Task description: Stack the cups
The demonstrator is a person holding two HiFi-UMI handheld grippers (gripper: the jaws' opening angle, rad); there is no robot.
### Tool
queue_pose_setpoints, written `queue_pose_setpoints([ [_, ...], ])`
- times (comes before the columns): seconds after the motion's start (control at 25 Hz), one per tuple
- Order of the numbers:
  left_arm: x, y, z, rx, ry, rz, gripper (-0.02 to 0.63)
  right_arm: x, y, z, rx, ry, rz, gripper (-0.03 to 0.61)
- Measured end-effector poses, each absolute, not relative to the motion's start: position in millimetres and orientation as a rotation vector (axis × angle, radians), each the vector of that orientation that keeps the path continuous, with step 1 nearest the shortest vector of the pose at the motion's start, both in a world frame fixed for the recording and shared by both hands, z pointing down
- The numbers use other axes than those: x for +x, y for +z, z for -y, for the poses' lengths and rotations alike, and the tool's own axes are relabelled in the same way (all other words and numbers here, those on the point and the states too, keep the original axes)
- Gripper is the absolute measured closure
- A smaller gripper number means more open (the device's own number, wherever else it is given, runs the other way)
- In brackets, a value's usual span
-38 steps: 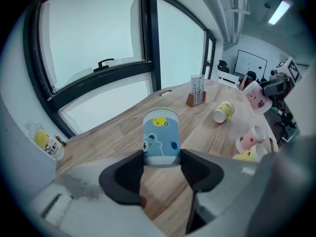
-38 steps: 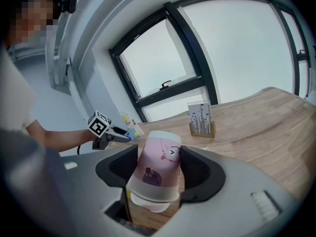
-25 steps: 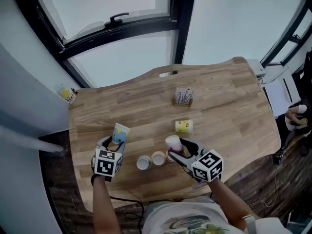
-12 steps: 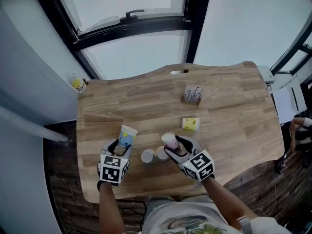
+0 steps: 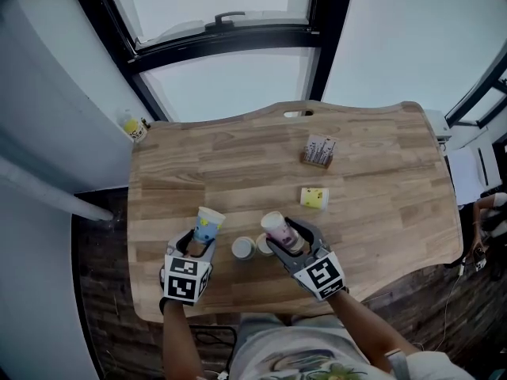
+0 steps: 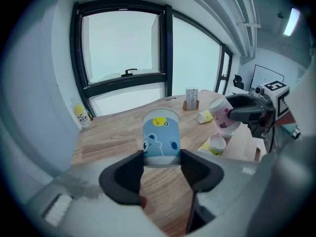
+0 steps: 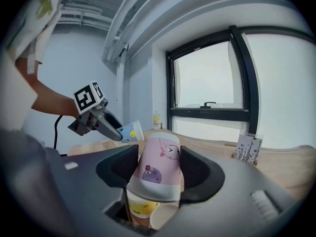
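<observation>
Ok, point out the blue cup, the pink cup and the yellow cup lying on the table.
blue cup (image 6: 161, 142), left gripper view, on its printed side wall.
pink cup (image 7: 157, 163), right gripper view, on its printed side wall.
yellow cup (image 5: 314, 199), head view, on the middle of its side.

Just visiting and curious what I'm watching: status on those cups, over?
Left tool gripping blue cartoon paper cup. Right tool gripping pink paper cup, tilted over upright yellow-printed paper cup. White paper cup close beside it.
</observation>
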State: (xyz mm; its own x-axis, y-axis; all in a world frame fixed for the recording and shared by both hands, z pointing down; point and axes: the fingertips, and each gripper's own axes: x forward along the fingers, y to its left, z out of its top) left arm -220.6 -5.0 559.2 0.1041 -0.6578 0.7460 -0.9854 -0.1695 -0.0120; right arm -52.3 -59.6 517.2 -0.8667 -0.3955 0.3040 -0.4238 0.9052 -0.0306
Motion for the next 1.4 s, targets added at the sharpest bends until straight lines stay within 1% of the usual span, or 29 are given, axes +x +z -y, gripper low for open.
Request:
queue_pose_setpoints([
  [0.28, -216.5, 560.7, 0.9, 1.891, 0.936, 1.597, 0.365, -63.0, 528.2, 56.4, 0.563, 0.092, 2.763, 0.31],
  [0.84, -210.9, 564.0, -2.5, 1.904, 0.952, 1.579, 0.365, -35.4, 538.7, 45.8, 0.589, 0.132, 2.691, 0.31],
  [1.08, -206.6, 561.7, -0.1, 1.917, 0.95, 1.582, 0.365, -30.1, 543.3, 39.5, 0.58, 0.097, 2.659, 0.318],
  [1.4, -212.3, 570.0, -16.9, 1.884, 0.986, 1.565, 0.365, -19.4, 531.8, 46.2, 0.646, 0.113, 2.684, 0.322],
])
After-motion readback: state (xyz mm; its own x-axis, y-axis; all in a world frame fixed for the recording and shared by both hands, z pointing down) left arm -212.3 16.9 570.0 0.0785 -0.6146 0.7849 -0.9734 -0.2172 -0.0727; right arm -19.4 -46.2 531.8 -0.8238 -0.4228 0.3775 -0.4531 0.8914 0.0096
